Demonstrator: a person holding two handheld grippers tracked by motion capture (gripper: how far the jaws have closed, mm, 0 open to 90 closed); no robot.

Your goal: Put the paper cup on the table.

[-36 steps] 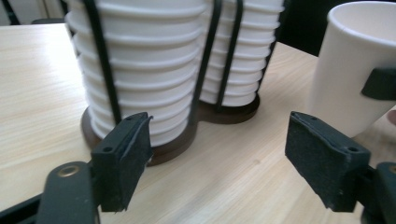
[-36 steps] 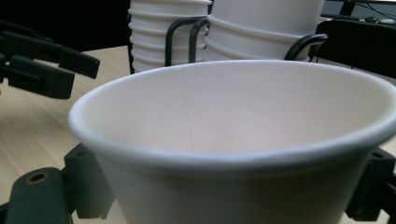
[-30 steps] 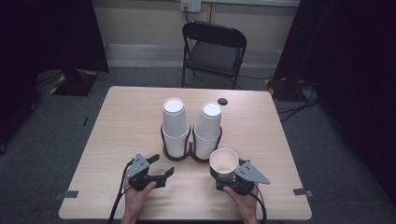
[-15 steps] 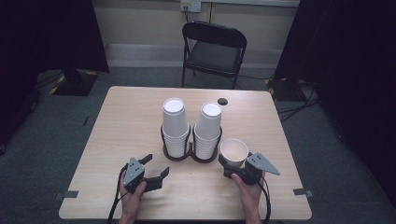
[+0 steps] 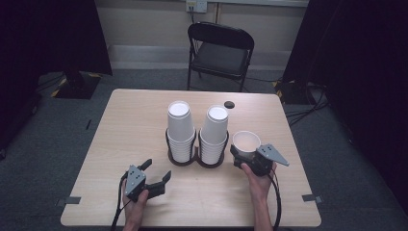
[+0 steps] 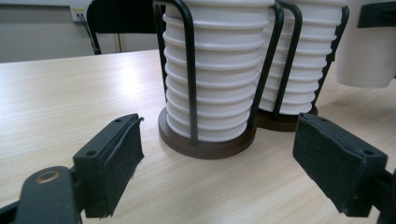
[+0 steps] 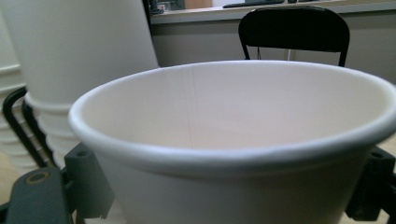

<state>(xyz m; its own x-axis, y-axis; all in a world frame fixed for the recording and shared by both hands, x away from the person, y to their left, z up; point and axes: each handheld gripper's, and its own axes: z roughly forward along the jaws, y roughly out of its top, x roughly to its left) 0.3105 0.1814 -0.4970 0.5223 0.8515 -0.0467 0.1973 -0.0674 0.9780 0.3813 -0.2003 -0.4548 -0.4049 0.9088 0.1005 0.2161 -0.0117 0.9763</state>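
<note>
1. Holder [image 5: 197, 161]: two tall cup stacks [image 5: 181, 130] are standing mid-table, blocking any straight path between left and right halves.
2. Right gripper [image 5: 246, 155]: its held cup [image 5: 246, 141] is sitting just beside the right stack, leaving little room between them.
3. Left gripper [image 5: 156, 174]: bare table [image 5: 120, 125] is lying open ahead and leftward.
4. Far edge: a small dark disc [image 5: 229, 104] is lying there.

In the right gripper view the white cup [image 7: 233, 154] runs off the bottom edge, its base unseen, and it hides most of the right claw [image 7: 224, 186]. The cup stacks [image 6: 219, 70] in the left gripper view are cut off by the top edge. At upper centre of the high view, a small dark object [image 5: 229, 104] on the worktop [image 5: 125, 125] is too small to identify.
</note>
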